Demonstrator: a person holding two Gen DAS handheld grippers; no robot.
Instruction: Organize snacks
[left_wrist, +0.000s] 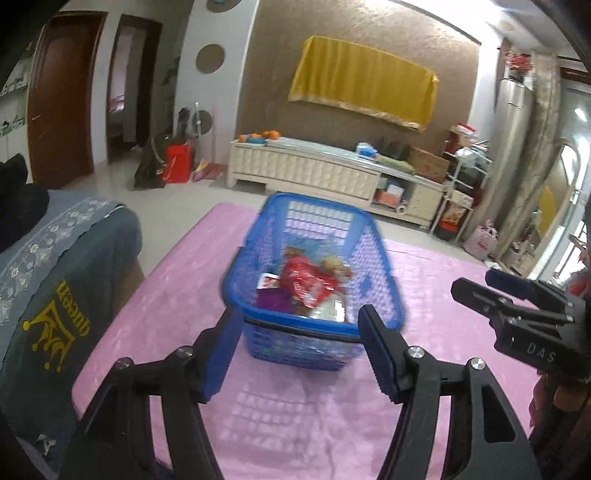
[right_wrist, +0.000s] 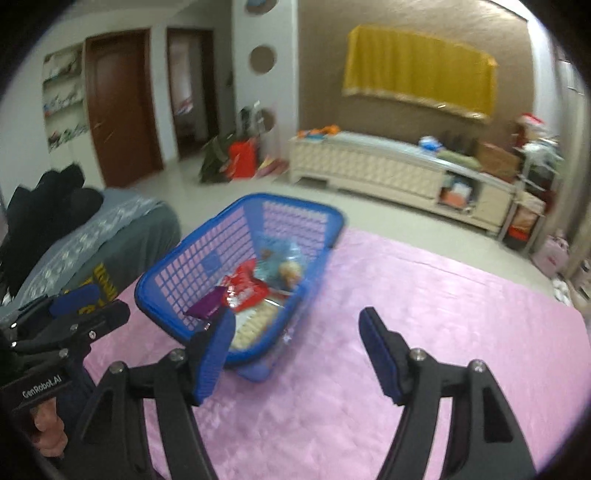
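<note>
From the left wrist, one blue basket (left_wrist: 314, 280) sits on the pink cloth (left_wrist: 424, 295) at twelve o'clock of the left gripper (left_wrist: 299, 354), whose jaws stand apart around nothing. Inside lie one red packet (left_wrist: 306, 284), one purple packet (left_wrist: 273, 299) and several blurred others. From the right wrist, the basket lies at eleven o'clock of the right gripper (right_wrist: 299, 354), jaws apart, nothing between them.

A yellow cloth (left_wrist: 364, 79) hangs far ahead of the gripper. Below it stands a cream cabinet (left_wrist: 306, 171). Brown doors (right_wrist: 120, 107) lie ahead-left.
</note>
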